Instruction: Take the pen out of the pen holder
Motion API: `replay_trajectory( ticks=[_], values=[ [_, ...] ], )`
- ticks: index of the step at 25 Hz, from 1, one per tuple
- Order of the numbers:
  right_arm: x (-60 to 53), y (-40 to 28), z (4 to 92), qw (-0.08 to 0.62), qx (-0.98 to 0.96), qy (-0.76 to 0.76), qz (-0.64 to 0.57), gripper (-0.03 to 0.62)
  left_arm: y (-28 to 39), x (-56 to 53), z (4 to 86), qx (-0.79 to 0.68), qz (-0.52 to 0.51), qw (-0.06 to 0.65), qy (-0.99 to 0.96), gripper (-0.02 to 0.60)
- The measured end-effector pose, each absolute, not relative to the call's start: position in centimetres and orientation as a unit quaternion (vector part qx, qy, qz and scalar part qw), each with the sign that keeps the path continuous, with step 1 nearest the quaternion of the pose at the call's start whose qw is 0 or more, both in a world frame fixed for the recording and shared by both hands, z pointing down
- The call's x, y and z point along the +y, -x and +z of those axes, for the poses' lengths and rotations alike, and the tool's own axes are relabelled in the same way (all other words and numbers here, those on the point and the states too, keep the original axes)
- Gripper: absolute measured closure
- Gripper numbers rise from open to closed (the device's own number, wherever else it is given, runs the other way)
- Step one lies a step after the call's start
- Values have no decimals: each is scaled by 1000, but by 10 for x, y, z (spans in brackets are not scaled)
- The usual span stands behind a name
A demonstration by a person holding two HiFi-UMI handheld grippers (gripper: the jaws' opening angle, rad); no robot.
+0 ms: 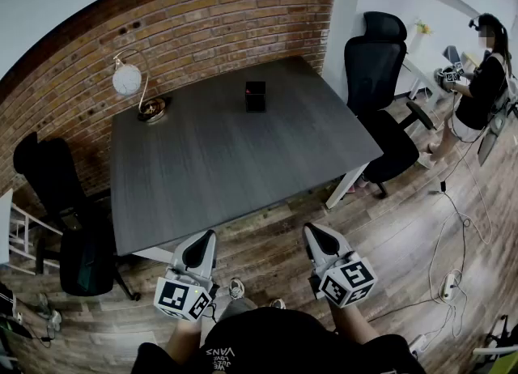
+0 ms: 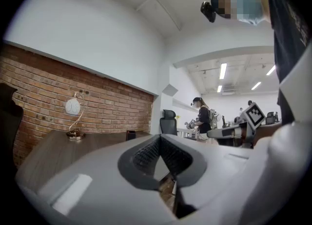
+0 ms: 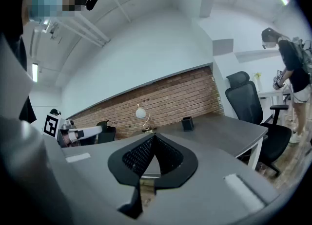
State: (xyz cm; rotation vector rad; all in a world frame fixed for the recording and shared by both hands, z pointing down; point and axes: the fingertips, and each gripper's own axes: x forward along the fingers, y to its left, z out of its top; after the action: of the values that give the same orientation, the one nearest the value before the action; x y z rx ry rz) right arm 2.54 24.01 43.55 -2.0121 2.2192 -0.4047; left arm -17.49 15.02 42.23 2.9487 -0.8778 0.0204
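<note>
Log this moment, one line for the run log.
stage: not started | left gripper: shut, empty | right gripper: shut, empty | both: short of table | pen holder: upright, far side, untouched

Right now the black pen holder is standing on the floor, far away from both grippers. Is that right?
Not quite. The black pen holder stands on the dark grey table, not on the floor, as the head view shows. It is indeed far away from the left gripper and the right gripper.
</note>
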Motion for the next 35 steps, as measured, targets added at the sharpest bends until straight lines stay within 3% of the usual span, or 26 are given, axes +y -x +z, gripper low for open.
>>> replay_trajectory(
  ticks=[23,25,35],
  values=[
    [228,-41,453,68,746,646,-148,588,146,143,443,-283,-8,64,-957,528],
    [214,-45,453,67,743,649,-148,534,138,129,448,-276,-8,68,-959,528],
    [128,-63,457,61,730,663,-155,514,114,38,459,-255,-3,85,-963,528]
  ],
)
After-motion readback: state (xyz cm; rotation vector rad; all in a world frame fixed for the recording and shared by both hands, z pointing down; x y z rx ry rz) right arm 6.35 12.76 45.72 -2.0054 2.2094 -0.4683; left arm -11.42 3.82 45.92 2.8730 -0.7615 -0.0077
